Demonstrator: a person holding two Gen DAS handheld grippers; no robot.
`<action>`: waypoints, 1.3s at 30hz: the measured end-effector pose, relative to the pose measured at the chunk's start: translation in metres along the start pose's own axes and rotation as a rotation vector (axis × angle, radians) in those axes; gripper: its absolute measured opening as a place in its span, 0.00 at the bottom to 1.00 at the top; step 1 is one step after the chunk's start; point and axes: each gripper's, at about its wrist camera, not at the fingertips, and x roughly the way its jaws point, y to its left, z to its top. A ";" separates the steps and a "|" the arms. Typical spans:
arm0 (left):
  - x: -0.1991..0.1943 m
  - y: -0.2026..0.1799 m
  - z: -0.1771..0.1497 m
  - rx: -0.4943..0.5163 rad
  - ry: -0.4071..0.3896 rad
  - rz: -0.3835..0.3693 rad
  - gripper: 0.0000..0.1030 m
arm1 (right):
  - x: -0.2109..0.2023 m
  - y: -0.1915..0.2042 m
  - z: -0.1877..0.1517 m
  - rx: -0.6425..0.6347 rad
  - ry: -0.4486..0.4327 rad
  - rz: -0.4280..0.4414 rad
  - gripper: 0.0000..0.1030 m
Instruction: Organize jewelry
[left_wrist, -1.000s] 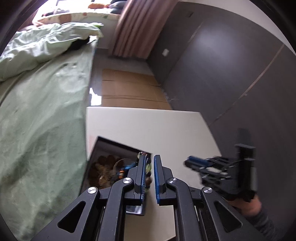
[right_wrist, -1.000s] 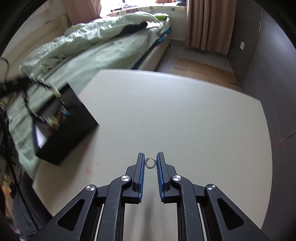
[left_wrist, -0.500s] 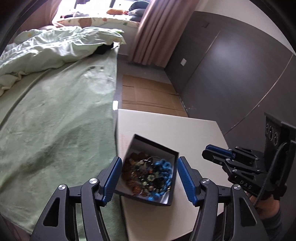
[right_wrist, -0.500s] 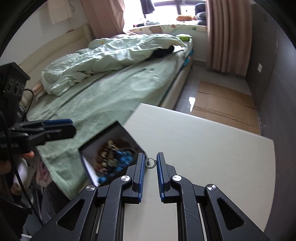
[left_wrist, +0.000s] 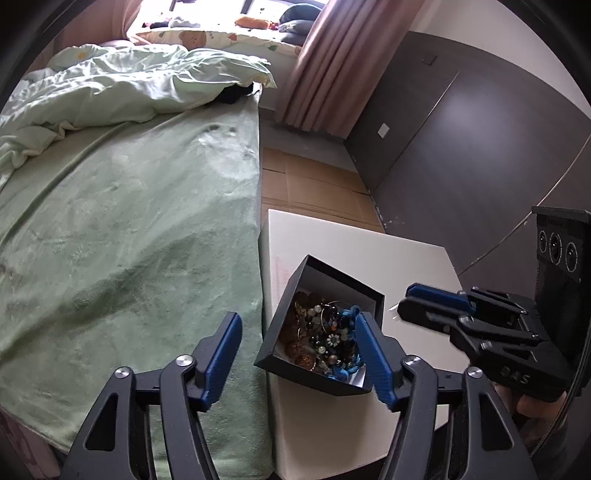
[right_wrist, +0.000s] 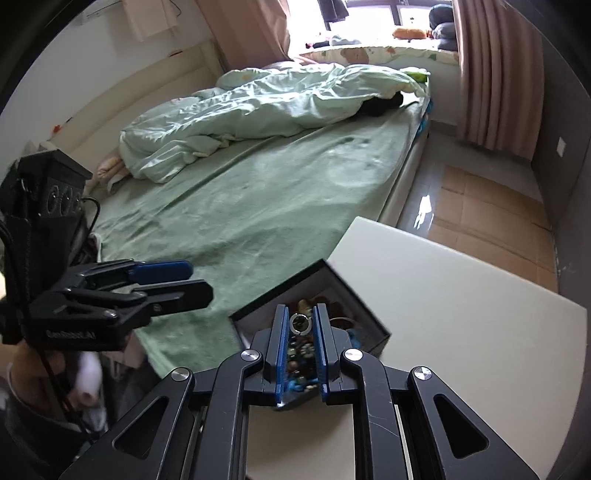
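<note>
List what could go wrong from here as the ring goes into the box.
1. The ring sits at the very tips of the right gripper, whose jaws have just been opening; it could bounce off the heaped jewelry.
2. The black box overhangs the table edge beside the bed, and the left gripper, just opened, no longer holds it.

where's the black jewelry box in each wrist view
Left wrist: the black jewelry box sits lower centre, on the white table's near edge beside the bed.
Right wrist: the box is lower centre, just behind the right gripper.
Shared landmark: the green bedspread.
</note>
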 end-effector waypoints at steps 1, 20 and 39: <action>-0.001 0.000 0.000 -0.002 -0.002 -0.005 0.76 | 0.001 0.000 0.000 0.009 0.006 0.001 0.39; -0.030 -0.049 -0.019 0.065 -0.057 -0.046 1.00 | -0.075 -0.033 -0.041 0.172 -0.087 -0.055 0.92; -0.095 -0.135 -0.081 0.178 -0.174 -0.011 1.00 | -0.179 -0.037 -0.126 0.235 -0.180 -0.189 1.00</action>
